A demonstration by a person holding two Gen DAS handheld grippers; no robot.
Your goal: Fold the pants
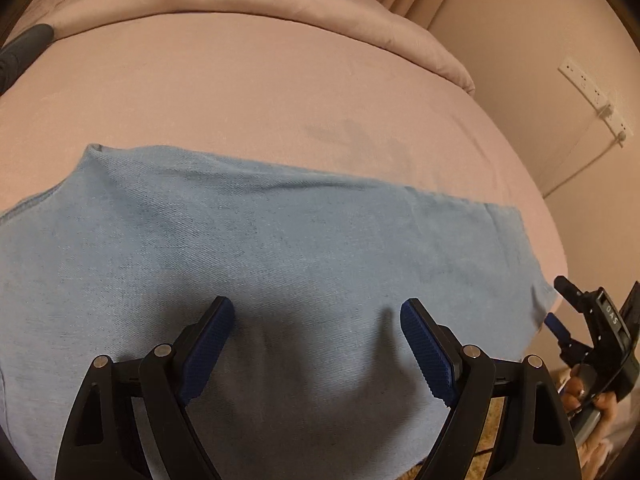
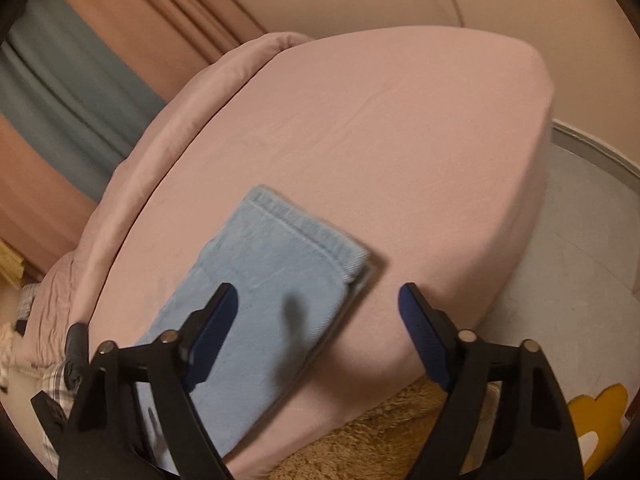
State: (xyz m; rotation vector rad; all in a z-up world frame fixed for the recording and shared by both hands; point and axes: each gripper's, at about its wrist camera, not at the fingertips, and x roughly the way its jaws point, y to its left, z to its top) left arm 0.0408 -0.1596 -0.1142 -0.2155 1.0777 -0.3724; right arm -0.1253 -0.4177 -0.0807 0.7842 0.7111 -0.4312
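Observation:
Light blue denim pants (image 1: 260,248) lie folded into a flat rectangle on the pink bed sheet (image 1: 260,88) near its front edge. In the right wrist view the pants (image 2: 272,264) show the stitched hem at the far end. My left gripper (image 1: 316,316) is open and empty, just above the pants. My right gripper (image 2: 318,300) is open and empty, above the near right corner of the pants. The right gripper also shows at the right edge of the left wrist view (image 1: 588,320), off the bed's corner.
A pink duvet (image 1: 240,4) is bunched along the far side of the bed. A tan shaggy rug (image 2: 380,440) and grey floor (image 2: 580,260) lie below the bed's front corner. A wall with a power strip (image 1: 596,96) stands to the right. Curtains (image 2: 100,80) hang behind.

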